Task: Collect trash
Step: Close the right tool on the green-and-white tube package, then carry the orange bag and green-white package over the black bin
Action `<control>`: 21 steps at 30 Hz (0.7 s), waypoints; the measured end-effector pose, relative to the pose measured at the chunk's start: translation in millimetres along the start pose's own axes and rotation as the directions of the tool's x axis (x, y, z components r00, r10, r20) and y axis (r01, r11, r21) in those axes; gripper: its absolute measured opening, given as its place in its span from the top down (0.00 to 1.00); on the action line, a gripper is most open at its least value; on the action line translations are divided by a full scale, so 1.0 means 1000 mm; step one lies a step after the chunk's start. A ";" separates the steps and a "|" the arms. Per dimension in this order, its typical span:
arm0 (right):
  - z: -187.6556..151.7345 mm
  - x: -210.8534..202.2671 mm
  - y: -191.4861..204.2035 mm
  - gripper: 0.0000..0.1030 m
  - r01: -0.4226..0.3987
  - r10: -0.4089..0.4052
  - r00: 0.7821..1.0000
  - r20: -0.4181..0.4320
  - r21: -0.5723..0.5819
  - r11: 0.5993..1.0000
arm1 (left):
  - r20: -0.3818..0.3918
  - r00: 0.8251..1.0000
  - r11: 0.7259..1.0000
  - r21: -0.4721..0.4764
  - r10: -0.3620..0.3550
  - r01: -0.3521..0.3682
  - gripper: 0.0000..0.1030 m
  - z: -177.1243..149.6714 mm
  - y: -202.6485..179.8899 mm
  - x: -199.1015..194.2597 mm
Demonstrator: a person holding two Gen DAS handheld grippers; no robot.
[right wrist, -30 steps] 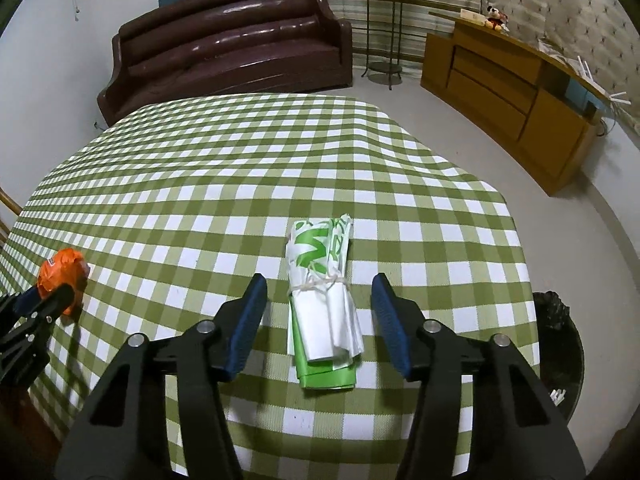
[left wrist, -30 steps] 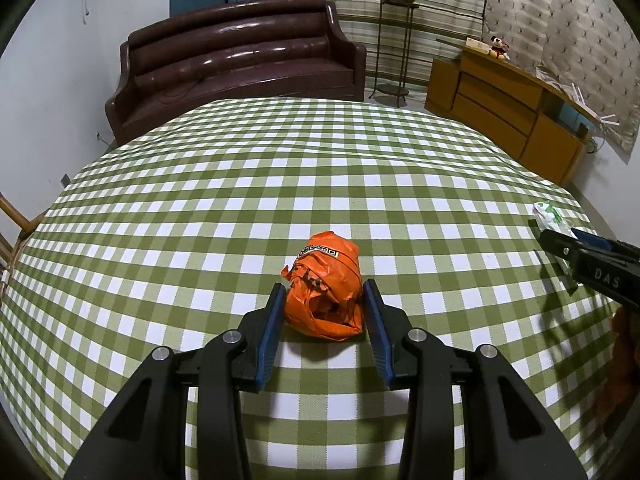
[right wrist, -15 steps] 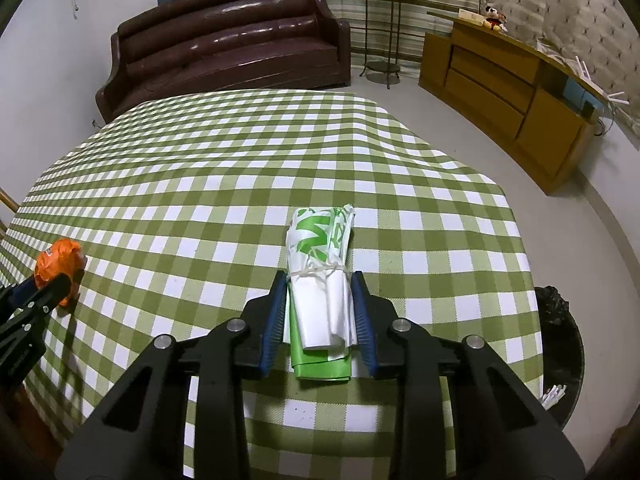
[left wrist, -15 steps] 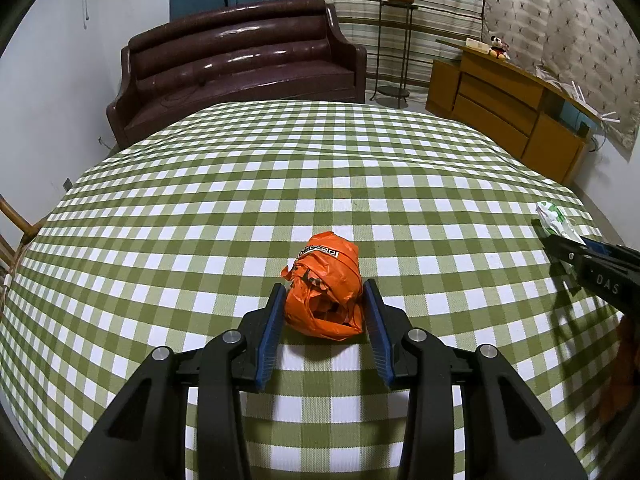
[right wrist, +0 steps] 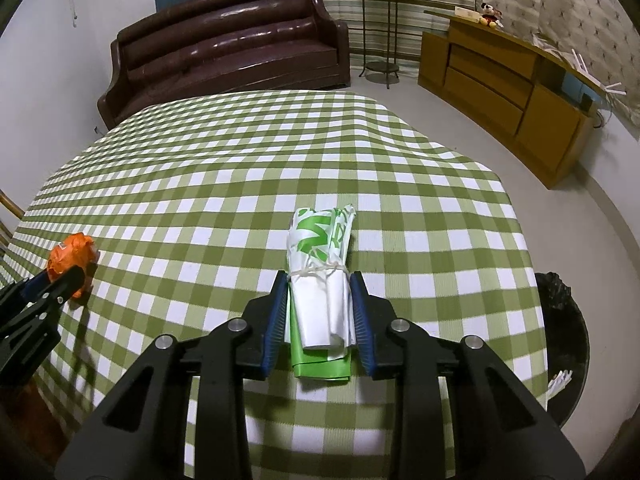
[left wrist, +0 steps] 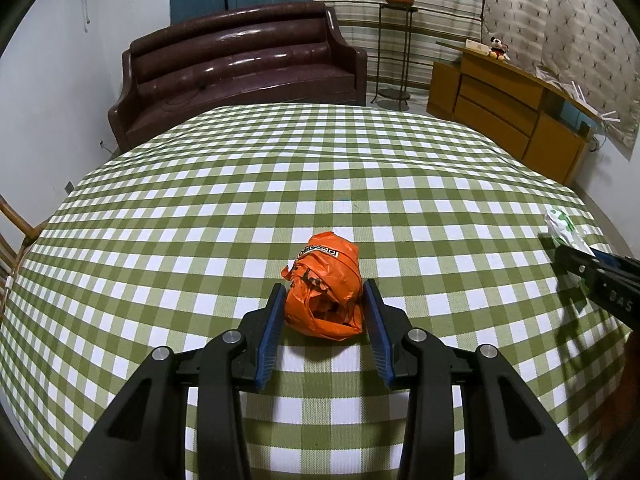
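In the lower middle of the left wrist view, the left gripper (left wrist: 323, 296) is clamped on an orange plastic bag (left wrist: 326, 298), its blue-lined fingers pressed against both sides of the crumpled wad, which sits on the green-and-white checked tablecloth (left wrist: 280, 184). At the right edge of that frame the right gripper (left wrist: 576, 252) shows dark, with a scrap of green-and-white wrapper at its tip.

In the lower middle of the right wrist view, the right gripper (right wrist: 320, 286) is closed on a rolled green-and-white bag (right wrist: 320, 272), tied round with a thin band; both fingers touch the roll's sides, and its printed end sticks out toward the centre of the frame. At the left edge, the orange bag appears again between the other gripper's fingers. A black bin (right wrist: 564, 340) stands on the floor at the lower right, just past the table's edge. A brown sofa (right wrist: 228, 36) fills the upper left, and a wooden sideboard (right wrist: 500, 80) the upper right.
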State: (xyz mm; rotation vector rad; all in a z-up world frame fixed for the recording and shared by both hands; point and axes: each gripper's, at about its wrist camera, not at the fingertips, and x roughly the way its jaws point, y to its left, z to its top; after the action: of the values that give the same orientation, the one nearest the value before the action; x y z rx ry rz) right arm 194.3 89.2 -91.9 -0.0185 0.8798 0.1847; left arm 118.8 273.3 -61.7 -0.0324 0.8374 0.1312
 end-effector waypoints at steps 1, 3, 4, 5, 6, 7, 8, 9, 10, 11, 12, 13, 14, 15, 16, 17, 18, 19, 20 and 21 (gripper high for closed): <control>-0.001 -0.003 0.000 0.71 0.001 -0.001 1.000 0.005 0.000 1.000 | 0.000 1.000 1.000 -0.001 0.001 -0.001 0.61 0.000 0.000 0.000; -0.003 -0.008 0.000 0.71 0.003 -0.003 1.000 0.014 0.001 1.000 | 0.000 1.000 1.000 -0.003 -0.002 0.002 0.61 -0.001 0.000 -0.001; -0.005 -0.011 -0.001 0.71 0.003 -0.003 1.000 0.017 0.002 1.000 | 0.000 1.000 1.000 -0.003 -0.004 0.004 0.61 -0.001 -0.001 -0.001; -0.007 -0.015 -0.001 0.71 0.002 -0.002 1.000 0.020 0.004 1.000 | 0.001 1.000 1.000 -0.003 -0.005 0.005 0.61 -0.001 -0.002 -0.002; -0.009 -0.017 -0.001 0.71 0.001 -0.001 1.000 0.022 0.004 1.000 | 0.003 1.000 1.000 -0.002 -0.006 0.006 0.61 -0.002 -0.002 -0.003; -0.011 -0.019 -0.001 0.71 0.002 -0.002 1.000 0.024 0.003 1.000 | 0.003 1.000 1.000 -0.002 -0.007 0.007 0.61 -0.003 -0.003 -0.004; -0.014 -0.021 -0.001 0.71 0.004 -0.004 1.000 0.026 0.001 1.000 | 0.004 1.000 1.000 -0.003 -0.009 0.009 0.61 -0.004 -0.004 -0.005; -0.016 -0.023 -0.001 0.71 0.006 -0.006 1.000 0.028 0.000 1.000 | 0.004 1.000 1.000 -0.003 -0.010 0.010 0.61 -0.004 -0.005 -0.006; -0.018 -0.025 -0.002 0.71 0.006 -0.006 1.000 0.029 0.001 1.000 | 0.005 1.000 1.000 -0.003 -0.012 0.012 0.61 -0.005 -0.006 -0.007; -0.021 -0.029 -0.003 0.71 0.005 -0.005 0.999 0.032 0.003 1.000 | 0.006 1.000 1.000 -0.002 -0.013 0.013 0.61 -0.006 -0.007 -0.008; -0.024 -0.031 -0.004 0.71 0.005 -0.005 0.999 0.036 0.003 1.000 | 0.008 1.000 1.000 -0.002 -0.014 0.014 0.61 -0.008 -0.008 -0.010; -0.025 -0.033 -0.004 0.71 0.007 -0.008 0.999 0.040 0.003 1.000 | 0.011 1.000 1.000 0.001 -0.016 0.016 0.61 -0.009 -0.009 -0.012; -0.028 -0.036 -0.005 0.71 0.011 -0.011 0.999 0.044 0.003 1.000 | 0.012 1.000 1.000 0.002 -0.017 0.017 0.61 -0.009 -0.010 -0.014; -0.031 -0.039 -0.007 0.71 0.013 -0.013 0.999 0.049 0.005 1.000 | 0.014 1.000 1.000 0.003 -0.019 0.019 0.61 -0.010 -0.012 -0.015; -0.032 -0.041 -0.008 0.71 0.013 -0.013 0.999 0.051 0.009 1.000 | 0.017 1.000 1.000 0.006 -0.021 0.021 0.61 -0.010 -0.014 -0.018; -0.034 -0.043 -0.010 0.71 0.012 -0.013 0.998 0.053 0.013 1.000 | 0.019 1.000 1.000 0.007 -0.023 0.022 0.61 -0.011 -0.015 -0.019; -0.036 -0.045 -0.012 0.71 0.013 -0.014 0.998 0.056 0.017 1.000 | 0.023 0.999 1.000 0.011 -0.025 0.025 0.61 -0.012 -0.017 -0.022; -0.038 -0.047 -0.014 0.71 0.015 -0.016 0.998 0.058 0.020 1.000 | 0.025 0.999 1.000 0.013 -0.027 0.027 0.61 -0.012 -0.020 -0.024; -0.040 -0.049 -0.016 0.71 0.016 -0.018 0.998 0.060 0.022 1.000 | 0.027 0.999 1.000 0.014 -0.028 0.028 0.61 -0.012 -0.022 -0.026; -0.041 -0.051 -0.019 0.71 0.017 -0.019 0.998 0.063 0.026 1.000 | 0.029 0.999 0.999 0.014 -0.031 0.030 0.61 -0.013 -0.024 -0.028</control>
State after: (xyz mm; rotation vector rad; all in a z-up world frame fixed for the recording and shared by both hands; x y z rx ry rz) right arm 133.9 59.3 -80.0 0.0032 0.8182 0.1565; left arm 94.2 245.1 -50.4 -0.0302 0.8079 0.0971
